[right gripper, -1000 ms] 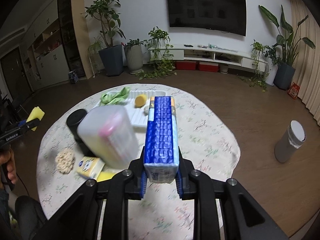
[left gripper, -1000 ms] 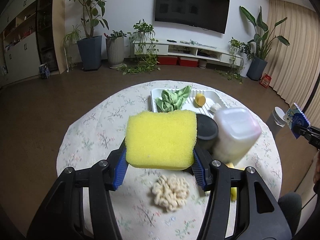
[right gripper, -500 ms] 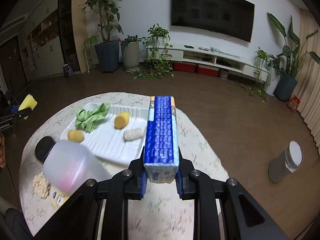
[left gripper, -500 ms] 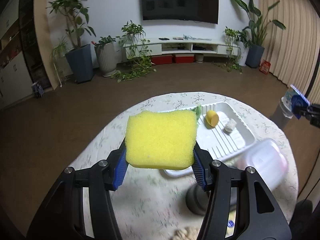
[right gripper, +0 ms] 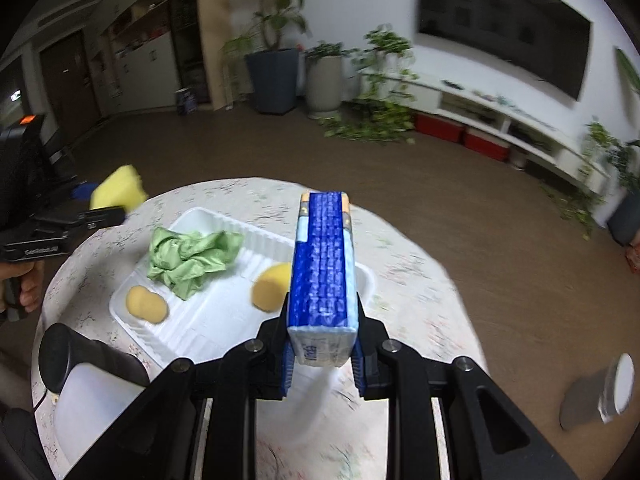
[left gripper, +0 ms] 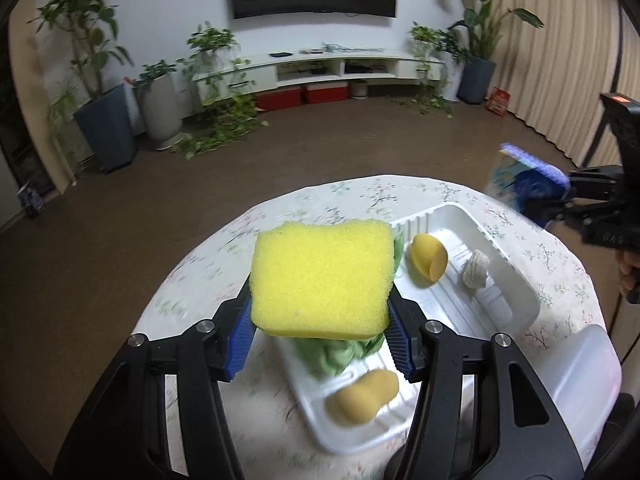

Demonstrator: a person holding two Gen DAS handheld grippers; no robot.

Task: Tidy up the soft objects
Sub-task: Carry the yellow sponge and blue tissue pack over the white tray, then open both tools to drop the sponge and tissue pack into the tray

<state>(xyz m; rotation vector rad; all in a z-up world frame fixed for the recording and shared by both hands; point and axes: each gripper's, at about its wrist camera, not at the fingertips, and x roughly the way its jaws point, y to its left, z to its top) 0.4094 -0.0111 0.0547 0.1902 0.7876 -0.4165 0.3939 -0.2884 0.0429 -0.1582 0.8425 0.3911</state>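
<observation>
Two hand-held claws are hovering over a round counter covered with a floral cloth. The left claw is gripping a yellow sponge by its two sides, its blue pads pressing into the foam, and the sponge is hanging in the air above the near end of a white ribbed tray. The right claw is clamping a blue tissue pack narrow-side up, its pads closing tightly on the pack's flanks, and is holding it above the tray's right end. Inside the tray are lying a crumpled green cloth, a peanut-shaped tan sponge, a rounded yellow sponge and, seen in the left wrist view, a small pale knitted piece. A translucent white container with a black cap is lying on the counter just beside the tray's near corner. A hand is grasping the left claw's handle.
</observation>
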